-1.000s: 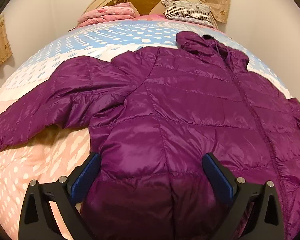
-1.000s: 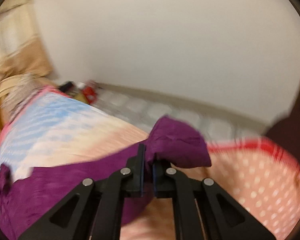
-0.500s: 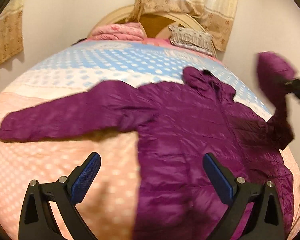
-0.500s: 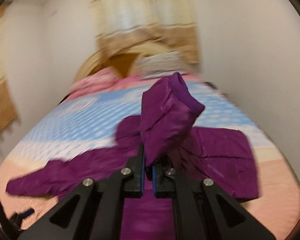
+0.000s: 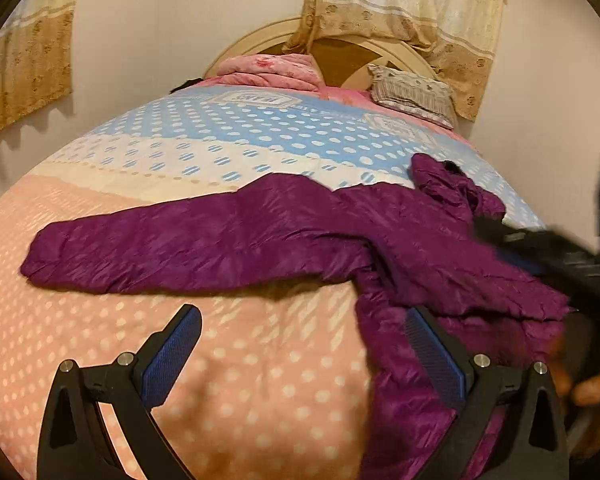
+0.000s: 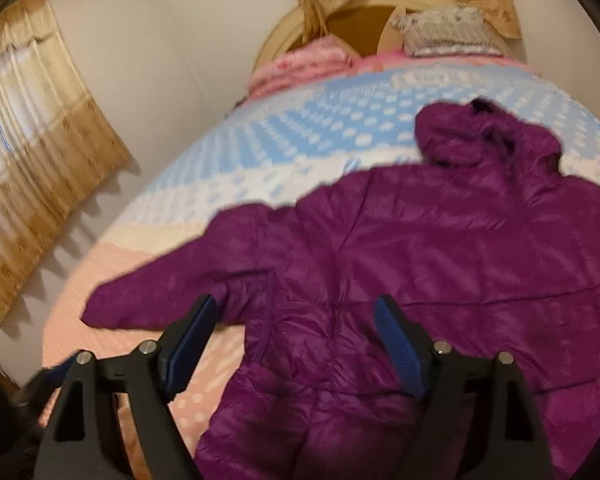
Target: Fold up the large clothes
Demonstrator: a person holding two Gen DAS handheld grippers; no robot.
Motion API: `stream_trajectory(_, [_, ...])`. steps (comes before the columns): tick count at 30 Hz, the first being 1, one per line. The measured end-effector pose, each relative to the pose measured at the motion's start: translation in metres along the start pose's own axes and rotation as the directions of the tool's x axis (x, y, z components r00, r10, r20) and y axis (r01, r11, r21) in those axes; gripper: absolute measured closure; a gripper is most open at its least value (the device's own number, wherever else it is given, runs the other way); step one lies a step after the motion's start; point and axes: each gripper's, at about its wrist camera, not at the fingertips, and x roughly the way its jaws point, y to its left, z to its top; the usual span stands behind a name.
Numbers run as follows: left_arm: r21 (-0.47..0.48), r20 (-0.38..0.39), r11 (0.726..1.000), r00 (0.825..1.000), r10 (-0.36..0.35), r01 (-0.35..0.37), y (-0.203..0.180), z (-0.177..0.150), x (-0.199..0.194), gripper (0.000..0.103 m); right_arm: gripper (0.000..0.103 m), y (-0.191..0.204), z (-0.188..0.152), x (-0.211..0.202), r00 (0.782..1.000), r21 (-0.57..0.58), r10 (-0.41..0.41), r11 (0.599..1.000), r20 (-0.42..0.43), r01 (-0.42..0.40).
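A purple hooded puffer jacket (image 5: 384, 240) lies front up on the bed. Its left sleeve (image 5: 172, 248) stretches out to the left. Its right sleeve (image 5: 500, 288) lies folded across the body. The jacket also fills the right wrist view (image 6: 440, 264), hood (image 6: 484, 136) toward the headboard. My left gripper (image 5: 300, 356) is open and empty above the bedspread, beside the jacket's lower left edge. My right gripper (image 6: 296, 340) is open and empty above the jacket's body; it shows blurred in the left wrist view (image 5: 548, 256).
The bed (image 5: 148, 160) has a dotted pink, cream and blue cover. A folded pink quilt (image 5: 272, 72) and a striped pillow (image 5: 412, 92) lie by the headboard. Curtains (image 6: 32, 152) hang on the left wall. A hand (image 5: 596, 392) shows at the right edge.
My right gripper carried the right sleeve across the jacket's body, let it go and opened. My left gripper moved left, off the jacket's hem.
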Motion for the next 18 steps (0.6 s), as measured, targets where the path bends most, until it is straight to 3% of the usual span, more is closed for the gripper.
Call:
stream_trajectory(2, [0.027,0.014,1.0,1.0,-0.008,0.007,-0.011,0.01,0.006,0.001,0.023,-0.013,0.007,-0.032,0.998,0.005,-0.006,1.0,0.061,0.006])
stream_trajectory(3, [0.041,0.024,0.999,1.0,-0.004,0.003,-0.018,0.016,0.01,0.001,0.031,-0.016,0.012,-0.038,0.996,-0.004,-0.044,0.999,0.076,0.044])
stream_trajectory(5, [0.064,0.033,0.998,0.999,0.008,-0.01,-0.033,0.028,0.022,0.001,0.048,-0.04,0.023,-0.06,0.973,-0.043,-0.212,0.975,0.096,0.217])
stream_trajectory(7, [0.086,0.037,0.996,0.999,0.023,-0.026,-0.049,0.039,0.036,0.001,0.051,-0.07,0.029,-0.073,0.928,-0.033,-0.359,0.931,0.104,0.363])
stream_trajectory(9, [0.112,0.044,0.991,0.996,0.072,-0.077,-0.068,0.047,0.058,0.001,0.05,-0.115,0.03,-0.085,0.858,0.033,-0.51,0.86,0.07,0.509])
stream_trajectory(11, [0.136,0.026,0.982,0.991,0.133,-0.135,-0.081,0.047,0.081,0.001,0.05,-0.154,0.023,-0.087,0.811,0.092,-0.585,0.808,0.019,0.582])
stream_trajectory(17, [0.204,-0.106,0.96,0.971,0.216,-0.191,-0.101,0.018,0.138,0.001,0.052,-0.217,-0.027,-0.084,0.716,0.144,-0.681,0.701,-0.155,0.698])
stream_trajectory(18, [0.228,-0.115,0.953,0.966,0.23,-0.2,-0.104,0.012,0.145,0.001,0.052,-0.224,-0.035,-0.085,0.716,0.157,-0.677,0.699,-0.17,0.698])
